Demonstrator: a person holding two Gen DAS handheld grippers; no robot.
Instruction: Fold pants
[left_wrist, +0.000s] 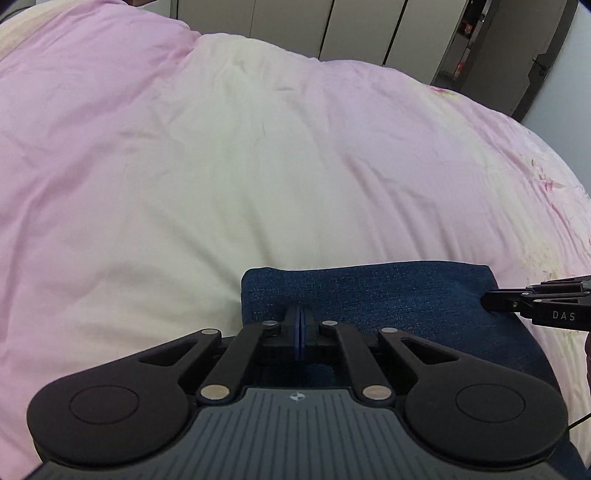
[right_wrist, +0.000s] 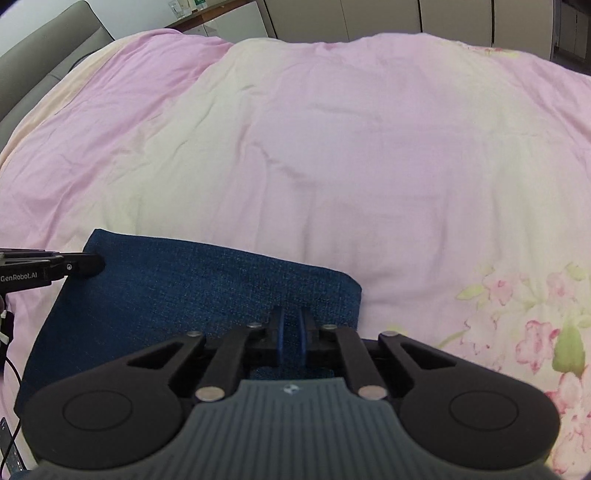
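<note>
- Pants (left_wrist: 388, 295): dark blue denim, folded into a flat rectangular block, lying on the bed at the near edge of both wrist views. The far edge of the block is a straight fold line.
- Bed cover (left_wrist: 221, 166): pink and pale cream cloth, lightly creased, spread over the whole bed; a printed pattern of pink blossoms and green leaves (right_wrist: 535, 332) sits near the right side of the pants.
- Left tool (left_wrist: 301, 325): black linkage arms with blue pads, pointing steeply down over the left far corner of the pants. The pads are pressed together with no gap visible. The tips sit at the denim's surface; whether any cloth is pinched between them cannot be told. In the right wrist view its black finger (right_wrist: 83, 265) comes in from the left edge and touches the left corner of the pants.
- Right tool (right_wrist: 291, 328): same build, pointing steeply down over the right far corner of the pants. The log settles it as closed; whether cloth is caught between the pads cannot be told. In the left wrist view its finger (left_wrist: 498, 300) lies against the right edge of the denim.
- Wardrobe doors (left_wrist: 332, 29): pale panels behind the bed.
- Headboard (right_wrist: 44, 55): grey padded panel at the far left of the bed.
</note>
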